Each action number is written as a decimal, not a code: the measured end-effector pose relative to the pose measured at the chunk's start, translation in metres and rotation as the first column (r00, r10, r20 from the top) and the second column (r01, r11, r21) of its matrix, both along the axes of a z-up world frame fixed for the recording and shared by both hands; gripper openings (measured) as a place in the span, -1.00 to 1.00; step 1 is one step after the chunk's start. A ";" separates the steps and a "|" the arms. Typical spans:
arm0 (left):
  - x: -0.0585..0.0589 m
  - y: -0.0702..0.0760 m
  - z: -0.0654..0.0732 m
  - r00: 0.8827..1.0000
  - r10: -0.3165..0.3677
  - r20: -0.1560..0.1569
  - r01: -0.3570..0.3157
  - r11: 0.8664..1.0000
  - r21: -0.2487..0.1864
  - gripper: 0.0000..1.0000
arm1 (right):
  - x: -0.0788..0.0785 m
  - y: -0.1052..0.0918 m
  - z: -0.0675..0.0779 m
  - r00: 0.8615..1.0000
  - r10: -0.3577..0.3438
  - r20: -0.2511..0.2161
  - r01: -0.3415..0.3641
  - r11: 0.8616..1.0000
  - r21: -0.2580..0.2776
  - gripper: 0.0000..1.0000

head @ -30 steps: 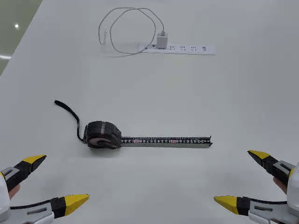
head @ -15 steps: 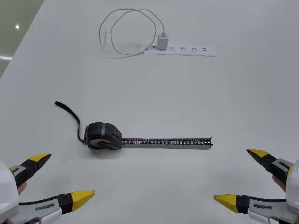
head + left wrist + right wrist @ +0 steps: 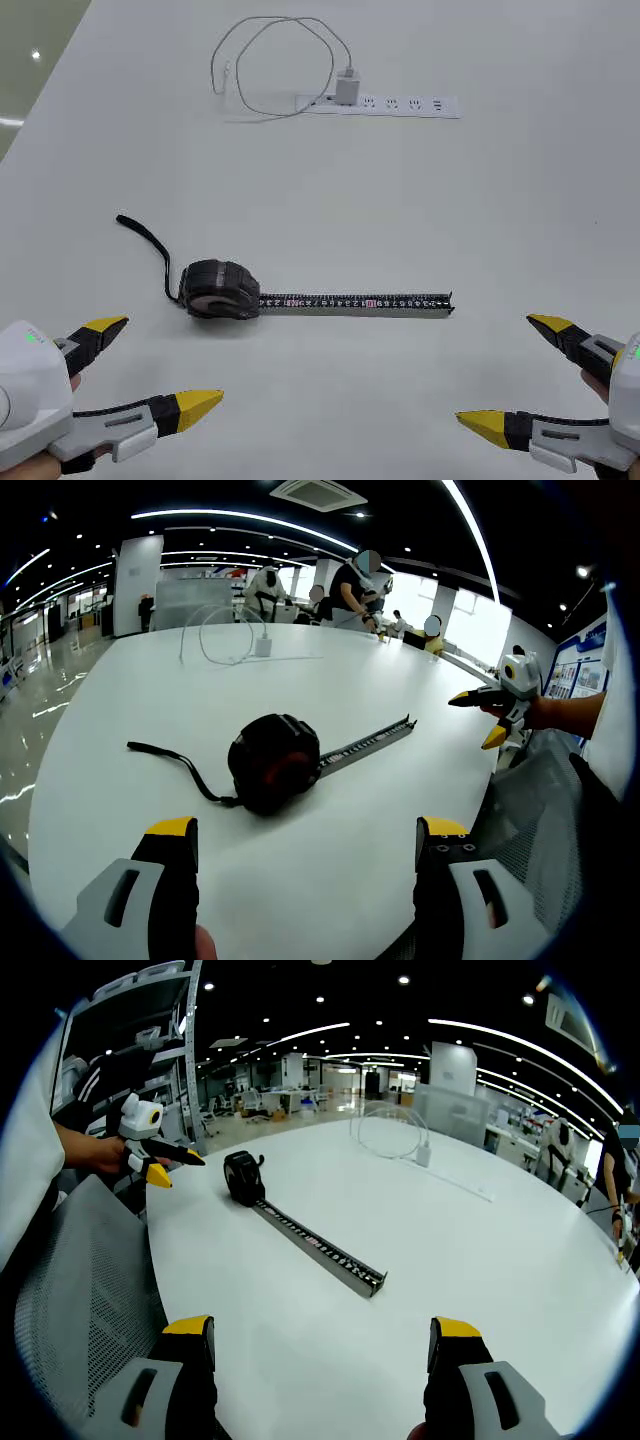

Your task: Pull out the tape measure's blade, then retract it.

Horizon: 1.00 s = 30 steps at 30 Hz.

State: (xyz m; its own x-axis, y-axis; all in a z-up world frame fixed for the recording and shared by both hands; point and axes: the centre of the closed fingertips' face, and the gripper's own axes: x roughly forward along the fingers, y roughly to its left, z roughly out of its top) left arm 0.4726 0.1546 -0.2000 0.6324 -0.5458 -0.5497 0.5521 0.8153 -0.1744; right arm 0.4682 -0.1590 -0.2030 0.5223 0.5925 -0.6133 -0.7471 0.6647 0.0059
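A black tape measure (image 3: 219, 290) lies on the white table (image 3: 330, 200), its blade (image 3: 355, 302) pulled out to the right and resting flat. A black wrist strap (image 3: 147, 240) trails off its left side. My left gripper (image 3: 158, 368) hovers open at the near left, short of the case (image 3: 274, 762). My right gripper (image 3: 522, 372) hangs open at the near right, just beyond the blade's hooked end (image 3: 372, 1282). Nothing is between the jaws of either. The right gripper (image 3: 483, 715) appears in the left gripper view, and the left gripper (image 3: 160, 1163) in the right gripper view.
A white power strip (image 3: 385, 104) with a plugged-in charger (image 3: 347, 87) and a looped white cable (image 3: 262, 60) lies at the far side of the table. A grey mesh chair back (image 3: 90, 1290) stands near the table's front edge. People stand in the background.
My left gripper has moved forward and to the right, closer to the tape measure. The right gripper and the tape measure have stayed in place.
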 end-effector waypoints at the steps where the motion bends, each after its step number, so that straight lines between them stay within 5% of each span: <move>1: 0.001 0.000 -0.001 1.000 0.001 -0.001 -0.001 1.000 0.001 0.75 | 0.000 0.000 0.000 1.000 0.000 0.000 0.000 1.000 0.000 0.73; 30: 0.027 -0.031 -0.008 1.000 -0.011 -0.009 0.010 0.999 -0.041 0.74 | 0.004 0.001 -0.001 1.000 0.011 0.001 -0.011 1.000 -0.007 0.72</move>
State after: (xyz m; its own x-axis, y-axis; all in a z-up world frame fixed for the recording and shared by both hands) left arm 0.4992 0.1234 -0.2084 0.6216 -0.5746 -0.5324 0.5590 0.8015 -0.2124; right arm 0.4725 -0.1585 -0.2043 0.5165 0.5942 -0.6166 -0.7545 0.6563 0.0003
